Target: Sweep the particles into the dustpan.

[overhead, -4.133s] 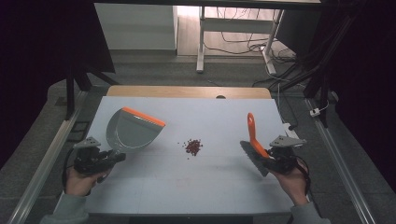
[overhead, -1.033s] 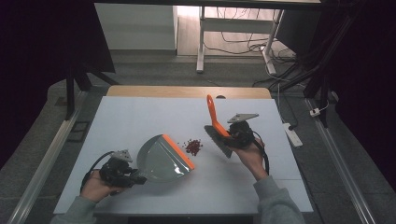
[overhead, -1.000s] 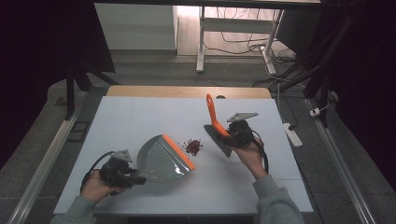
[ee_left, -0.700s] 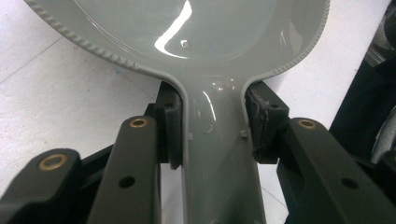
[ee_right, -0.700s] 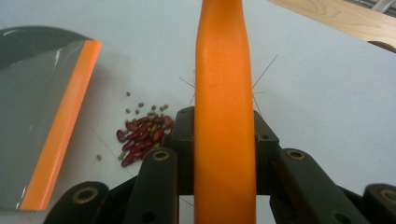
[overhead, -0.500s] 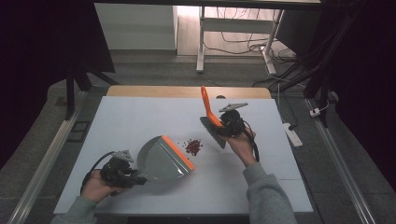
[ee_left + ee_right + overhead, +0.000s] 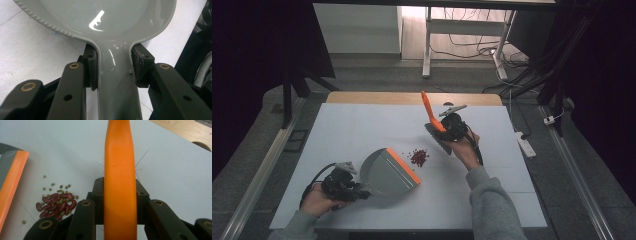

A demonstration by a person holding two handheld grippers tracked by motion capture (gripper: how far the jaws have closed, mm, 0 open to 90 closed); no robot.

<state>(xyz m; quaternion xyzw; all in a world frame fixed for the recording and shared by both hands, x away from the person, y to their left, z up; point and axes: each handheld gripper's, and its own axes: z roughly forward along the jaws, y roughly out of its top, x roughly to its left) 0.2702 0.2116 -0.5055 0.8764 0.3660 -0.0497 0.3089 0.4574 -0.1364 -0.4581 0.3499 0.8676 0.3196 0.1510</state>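
Observation:
A grey dustpan (image 7: 382, 174) with an orange lip (image 7: 404, 166) lies on the white table (image 7: 362, 130), its mouth facing a small pile of red and green beans (image 7: 419, 156). My left gripper (image 7: 360, 189) is shut on the dustpan's handle (image 7: 113, 82), with both pads pressed against its sides. My right gripper (image 7: 446, 131) is shut on a brush with an orange handle (image 7: 428, 107), beyond and right of the beans. The handle (image 7: 120, 170) runs up between the jaws of the right gripper (image 7: 120, 195). To its left lie the beans (image 7: 56, 205) and the dustpan lip (image 7: 12, 177).
A wooden strip (image 7: 412, 97) borders the table's far edge. Metal rails (image 7: 257, 185) run along both sides on the floor. A white power strip (image 7: 523, 143) lies on the floor at the right. Desk legs and cables (image 7: 472, 45) stand beyond the table.
My right gripper has carried the brush a little farther up the table and leftward, past the beans. The left gripper and dustpan have stayed put.

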